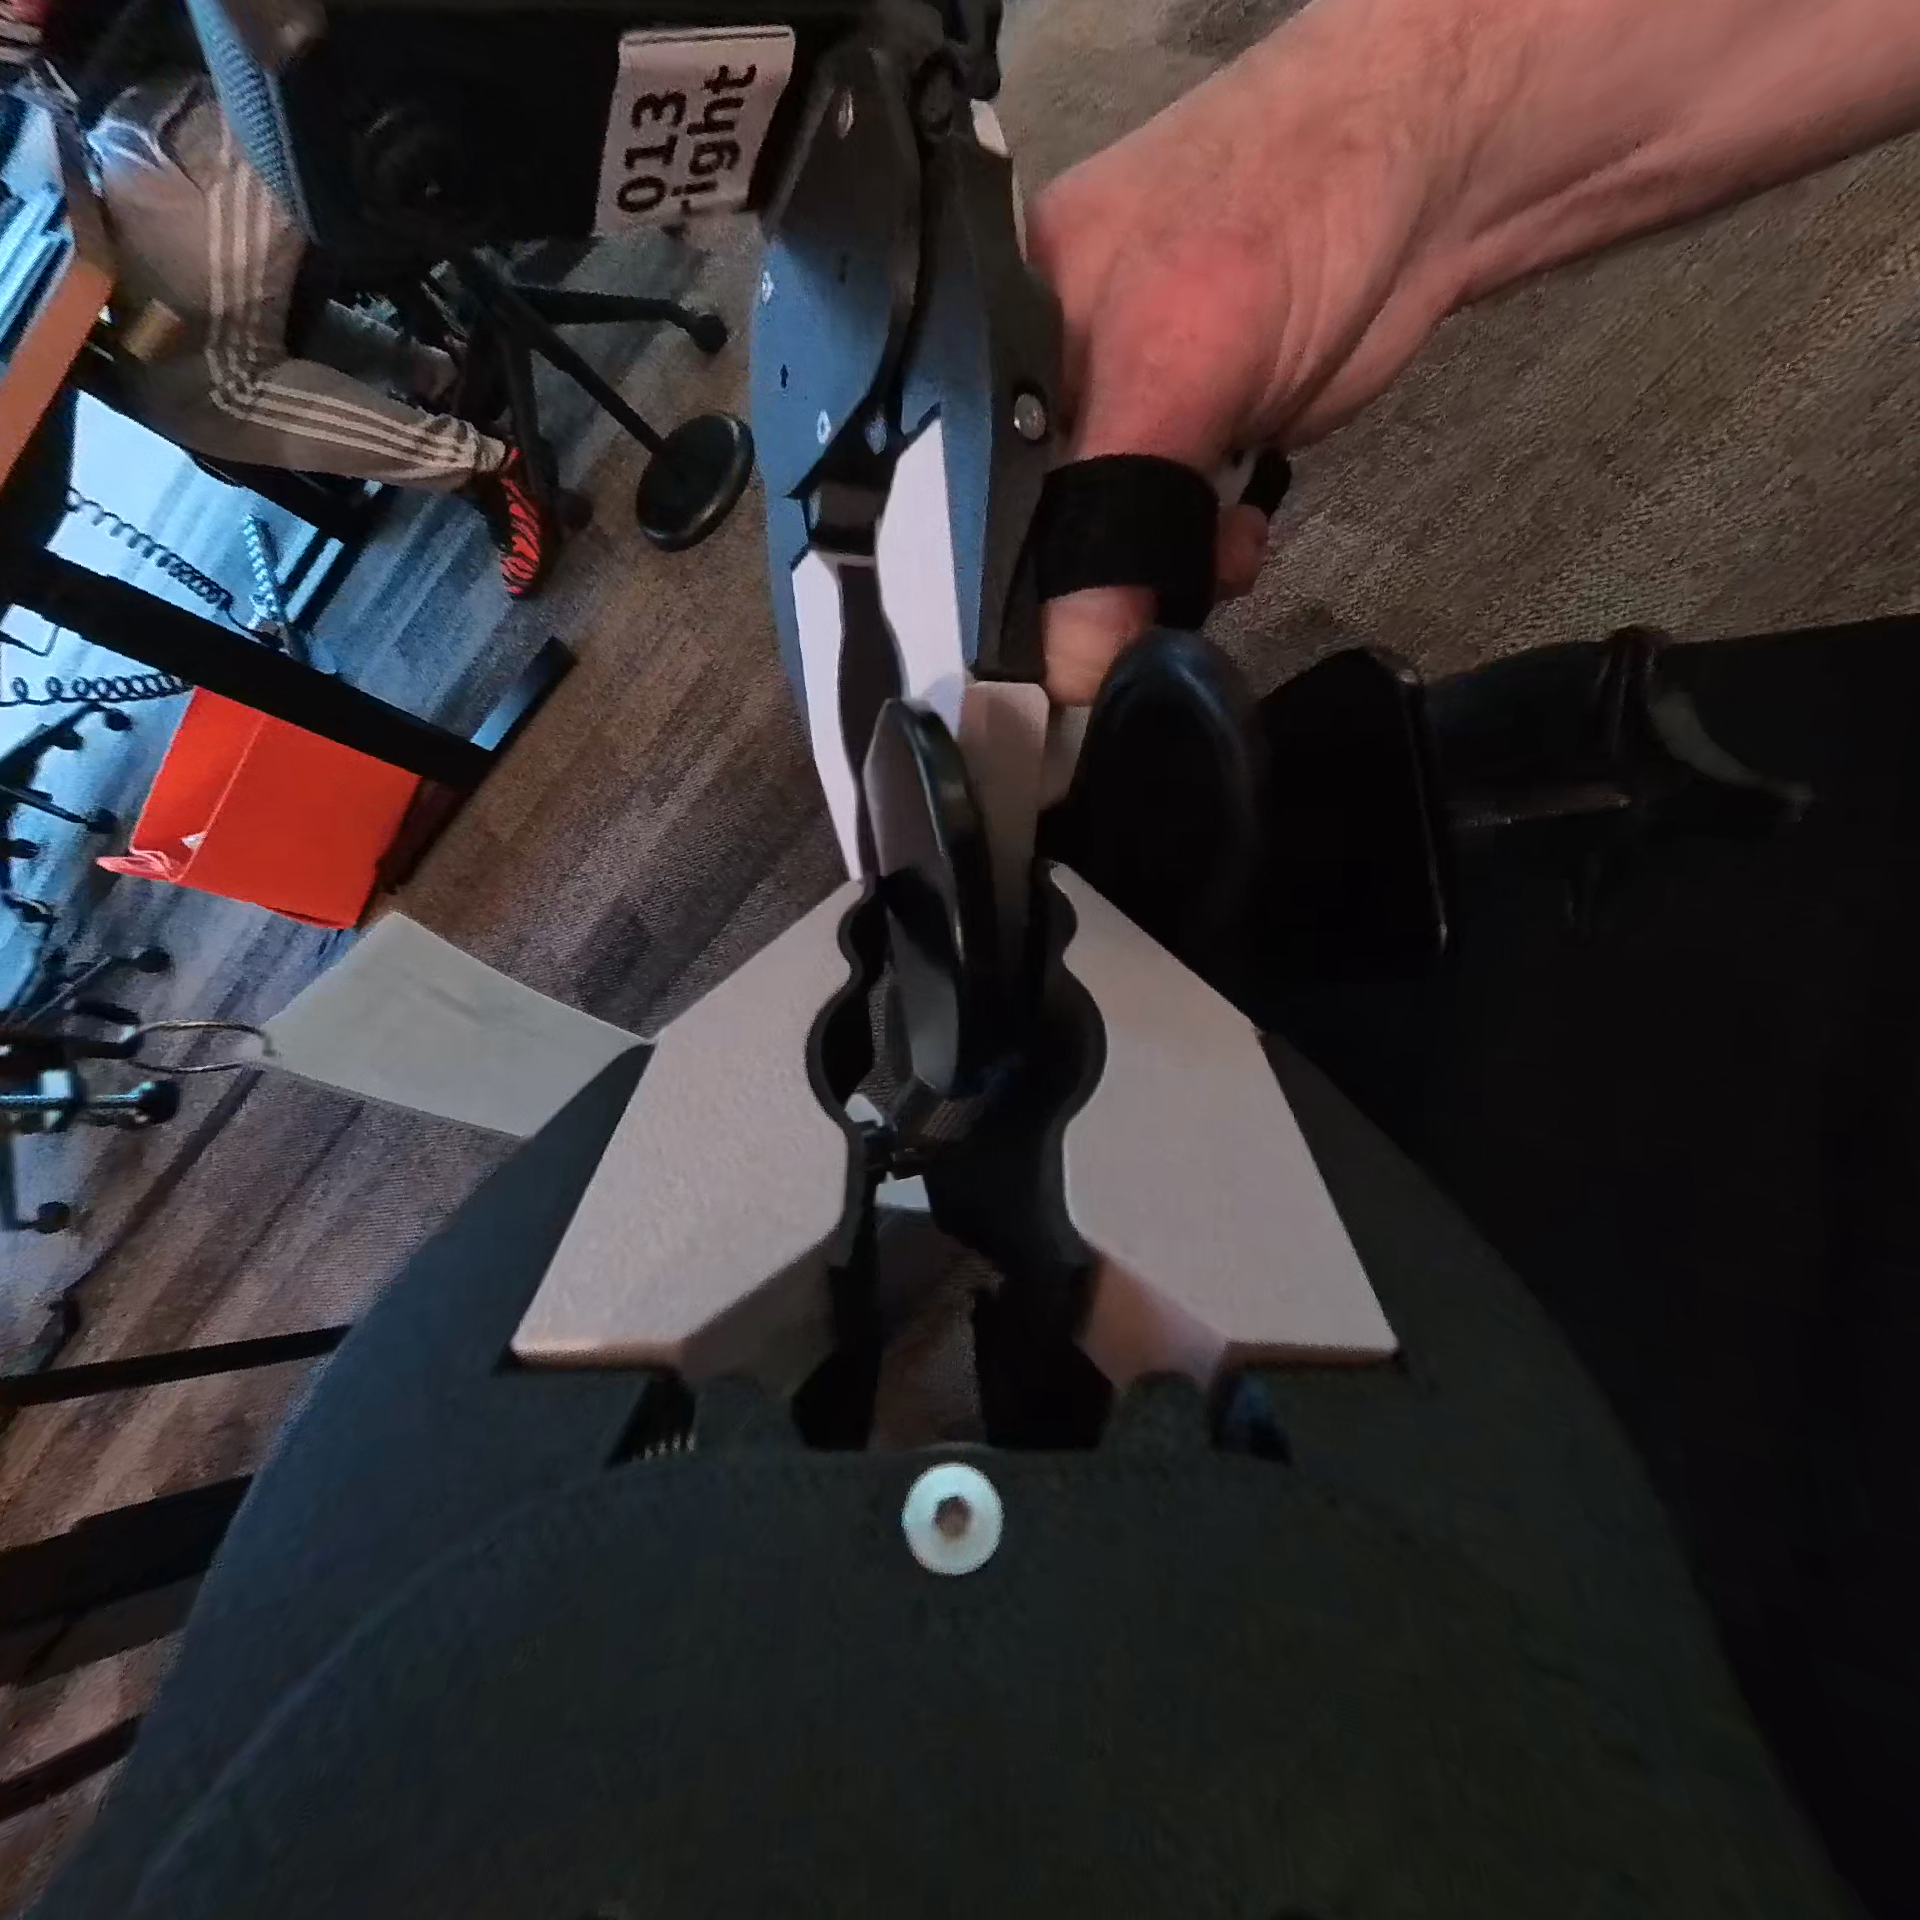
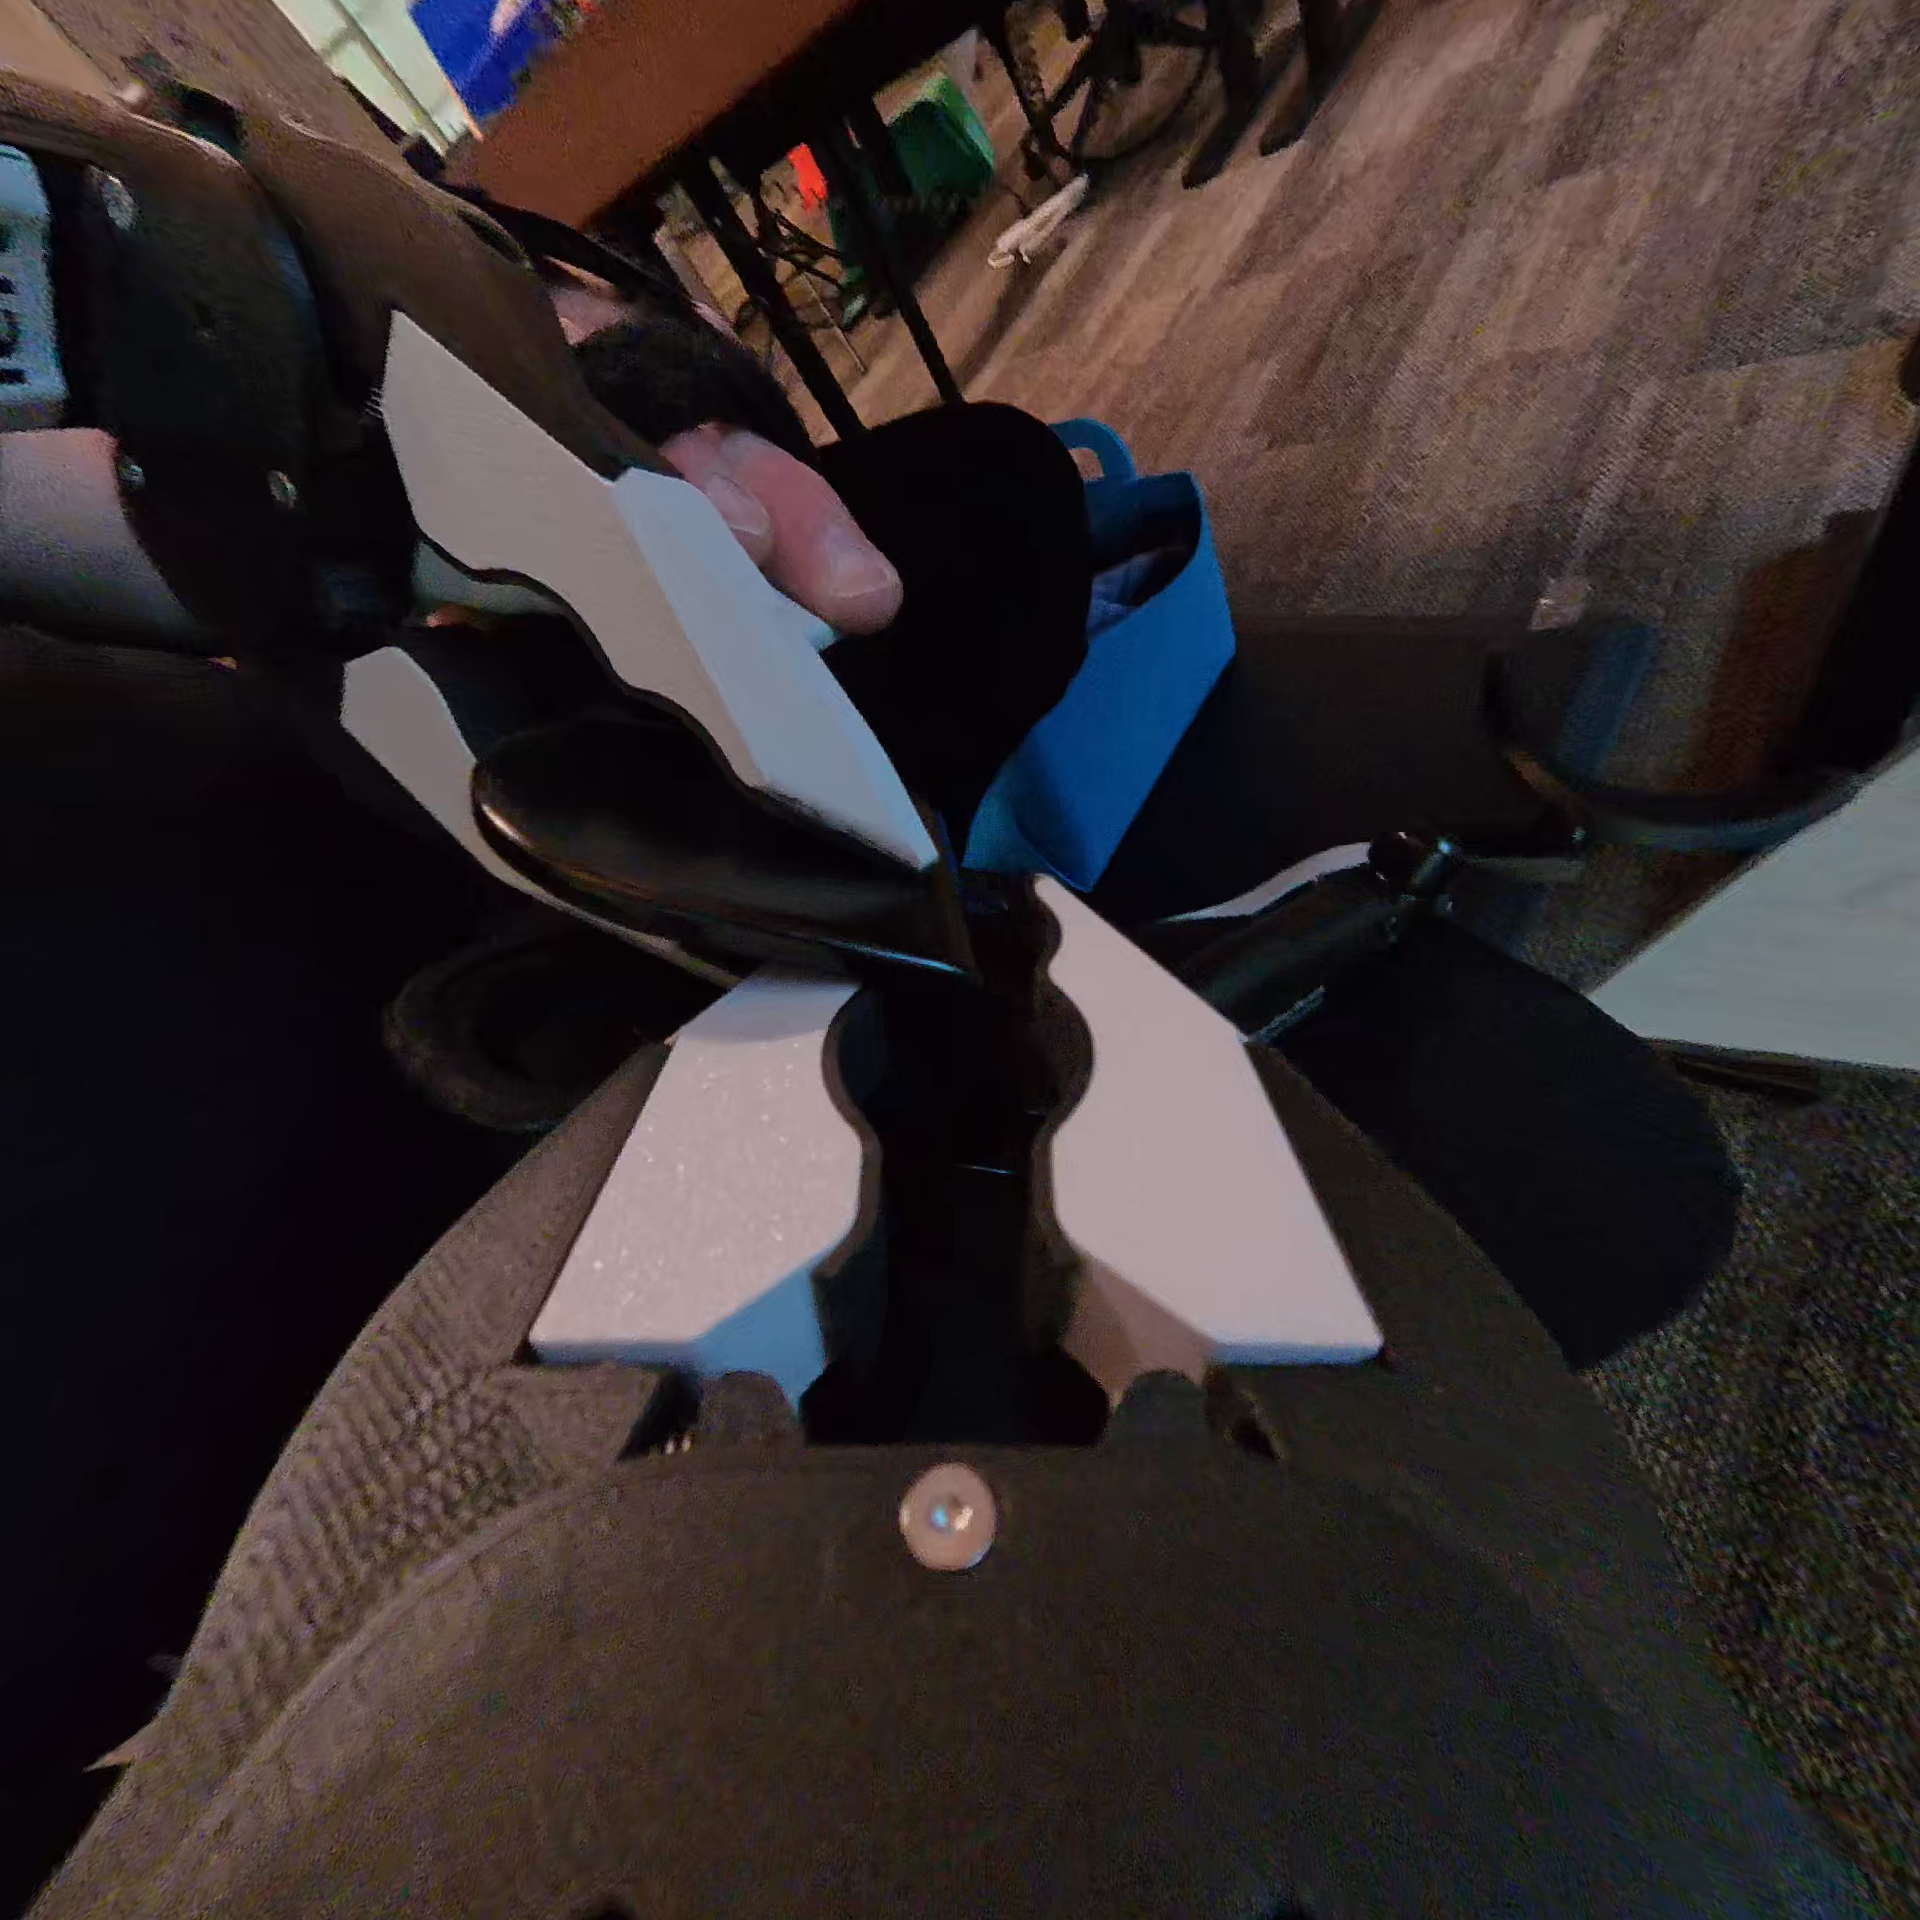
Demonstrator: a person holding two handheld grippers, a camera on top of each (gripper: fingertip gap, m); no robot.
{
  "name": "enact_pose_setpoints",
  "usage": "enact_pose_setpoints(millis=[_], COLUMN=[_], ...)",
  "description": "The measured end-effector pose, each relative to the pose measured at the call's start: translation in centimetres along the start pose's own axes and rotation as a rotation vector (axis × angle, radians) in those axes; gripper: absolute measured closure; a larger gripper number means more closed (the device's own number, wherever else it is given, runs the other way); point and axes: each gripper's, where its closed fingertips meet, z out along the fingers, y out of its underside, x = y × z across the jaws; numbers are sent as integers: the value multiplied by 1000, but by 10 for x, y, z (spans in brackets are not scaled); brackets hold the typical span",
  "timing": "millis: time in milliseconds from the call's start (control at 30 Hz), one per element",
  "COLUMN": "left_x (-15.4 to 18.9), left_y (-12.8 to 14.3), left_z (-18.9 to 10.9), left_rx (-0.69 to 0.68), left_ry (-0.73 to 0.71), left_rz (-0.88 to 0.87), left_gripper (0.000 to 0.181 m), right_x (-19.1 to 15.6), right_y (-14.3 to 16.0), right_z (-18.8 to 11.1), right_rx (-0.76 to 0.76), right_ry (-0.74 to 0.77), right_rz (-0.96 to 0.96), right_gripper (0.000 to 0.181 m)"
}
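A glossy black object with oval parts (image 1: pixel 920 831) hangs between both grippers over dark black fabric (image 1: pixel 1662 1143). My left gripper (image 1: pixel 951 904) is shut on its lower end, where a short strap also sits between the white pads. My right gripper (image 1: pixel 935 810), held by a hand (image 1: pixel 1247 291), comes in from above and meets the same object. In the right wrist view my right gripper (image 2: pixel 951 935) is closed on a narrow black part. The left gripper (image 2: pixel 831 914) clamps the glossy oval (image 2: pixel 644 821) from the upper left. A second black oval (image 2: pixel 966 582) sits behind.
A blue open box (image 2: pixel 1122 675) stands just behind the grippers. An orange-red box (image 1: pixel 270 810), black desk legs (image 1: pixel 312 686), an office chair base (image 1: pixel 582 343) and a person's striped trouser leg (image 1: pixel 312 395) are on the left. A white panel (image 1: pixel 447 1039) lies on the floor.
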Motion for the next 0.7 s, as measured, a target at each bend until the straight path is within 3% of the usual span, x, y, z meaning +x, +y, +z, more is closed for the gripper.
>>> enact_pose_setpoints(millis=[200, 367, 467, 567, 700], left_x=[7, 8, 10, 7, 4], left_y=[3, 9, 7, 5, 6], left_z=[7, 12, 13, 14, 17], left_rx=[-1, -11, 26, 48, 59], left_ry=[37, 94, 181, 253, 264], left_rz=[-31, -93, -178, -241, -271], left_gripper=[153, 152, 146, 152, 152], right_x=[15, 21, 21, 21, 22], right_y=[12, 17, 24, 28, 26], right_z=[-2, -2, -8, -15, -37], right_rx=[-56, -63, -123, -175, -100], right_ry=[90, 106, 67, 29, 16], right_rz=[5, 56, 101, 112, 151], right_gripper=[136, 135, 124, 126, 126])
